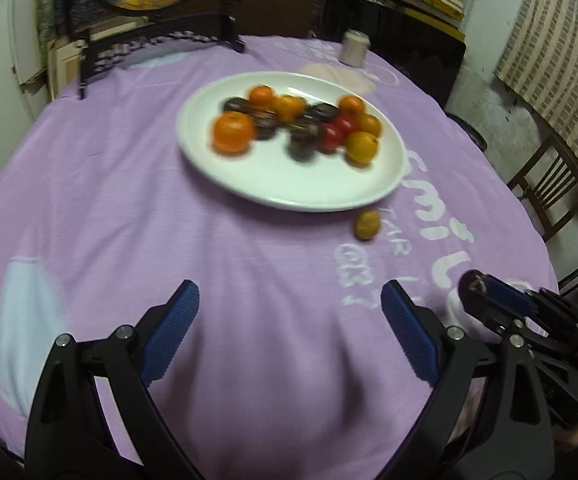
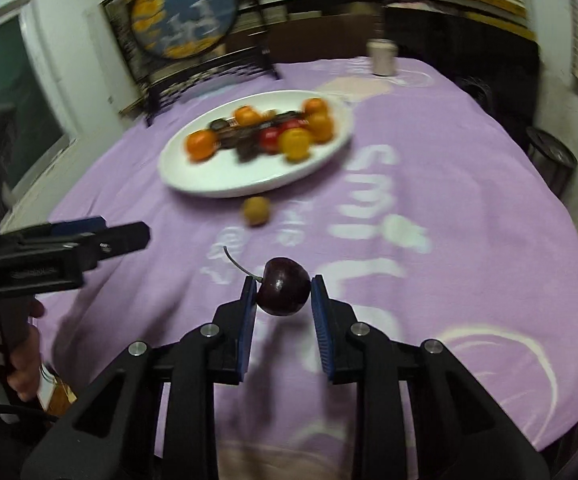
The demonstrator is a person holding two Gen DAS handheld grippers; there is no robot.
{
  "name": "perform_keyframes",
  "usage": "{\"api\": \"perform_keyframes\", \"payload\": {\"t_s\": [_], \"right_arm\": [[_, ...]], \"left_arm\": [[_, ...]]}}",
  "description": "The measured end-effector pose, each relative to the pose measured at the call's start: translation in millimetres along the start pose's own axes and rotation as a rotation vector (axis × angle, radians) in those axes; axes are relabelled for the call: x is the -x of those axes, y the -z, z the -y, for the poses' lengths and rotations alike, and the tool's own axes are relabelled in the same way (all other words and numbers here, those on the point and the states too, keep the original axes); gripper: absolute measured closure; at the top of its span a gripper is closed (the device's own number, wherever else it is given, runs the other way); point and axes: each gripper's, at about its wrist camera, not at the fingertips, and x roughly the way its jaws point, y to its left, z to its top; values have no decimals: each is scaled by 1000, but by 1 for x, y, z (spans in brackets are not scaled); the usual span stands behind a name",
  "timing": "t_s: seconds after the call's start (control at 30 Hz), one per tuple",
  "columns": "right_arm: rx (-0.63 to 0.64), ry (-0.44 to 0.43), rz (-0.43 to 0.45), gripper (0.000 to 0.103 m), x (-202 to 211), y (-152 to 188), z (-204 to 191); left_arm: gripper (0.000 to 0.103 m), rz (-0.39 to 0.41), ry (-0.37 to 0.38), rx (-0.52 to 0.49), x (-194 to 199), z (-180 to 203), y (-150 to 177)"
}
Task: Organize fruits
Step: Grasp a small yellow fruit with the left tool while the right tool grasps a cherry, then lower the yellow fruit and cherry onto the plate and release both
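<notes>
Right gripper (image 2: 283, 294): pinching a dark cherry (image 2: 284, 291) between its blue pads, held clear above the cloth near the table's front edge; stem (image 2: 236, 263) sticks out up and to the left past the left pad.
Left gripper (image 1: 291, 306): spread wide, nothing between the fingers, hovering over the front part of the table (image 1: 89, 208).
Cherry, handling: judged light, smooth-skinned and soft — firm pressure would likely bruise or split it, and a glossy round skin can squirt out of flat pads. The grip sits across its widest part, which looks like the sound place; the stem is too thin to trust.
Plate (image 1: 289, 188): white, oval, toward the table's far edge, already carrying oranges, red tomatoes or similar, and dark round fruits; blur leaves the dark ones unidentified.
Big orange (image 1: 233, 132): at the plate's left end; probably firm and heavier, needing a wide grasp.
Loose fruit (image 1: 367, 224): small, tan, round, possibly a longan — lying on the cloth just beside the plate's near rim, apart from it. Likely light with a thin shell; take it across the middle.
Free room: the plate's near half is bare, a fair landing spot for the cherry.
Risk: the cherry may roll on the smooth plate once let go.
</notes>
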Motion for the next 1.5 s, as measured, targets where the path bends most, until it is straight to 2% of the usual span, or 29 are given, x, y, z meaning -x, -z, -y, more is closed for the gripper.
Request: {"api": "perform_keyframes", "payload": {"t_s": [0.17, 0.37, 0.43, 0.5, 0.67, 0.73, 0.77, 0.8, 1.1, 1.37, 1.5], "right_arm": [[-61, -6, 9, 75, 7, 7, 34], [-115, -33, 17, 75, 10, 11, 61], [-126, -45, 18, 75, 10, 12, 66], [-135, -58, 22, 75, 10, 13, 71], [-149, -71, 24, 75, 10, 12, 76], [-152, -73, 25, 75, 10, 13, 76], [-153, -72, 26, 75, 11, 13, 75], [-153, -72, 27, 75, 11, 12, 75], [-115, -61, 25, 75, 15, 8, 56], [-62, -84, -19, 75, -3, -2, 21], [-22, -117, -35, 75, -18, -22, -3]], "left_arm": [[9, -29, -47, -33, -39, 41, -13], [11, -64, -104, -65, -70, 65, -24], [18, -77, -115, -67, -78, 67, -26], [33, -103, -113, -57, -87, 66, -29], [36, -89, -138, -42, -95, 66, -35], [50, -78, -137, -45, -94, 67, -35], [76, -71, -133, -54, -92, 68, -35], [80, -70, -128, -60, -91, 69, -35], [80, -57, -50, -29, -64, 49, -18], [80, -36, -17, 27, -22, 0, 9], [80, -12, -14, 53, -8, -27, 1]]}}
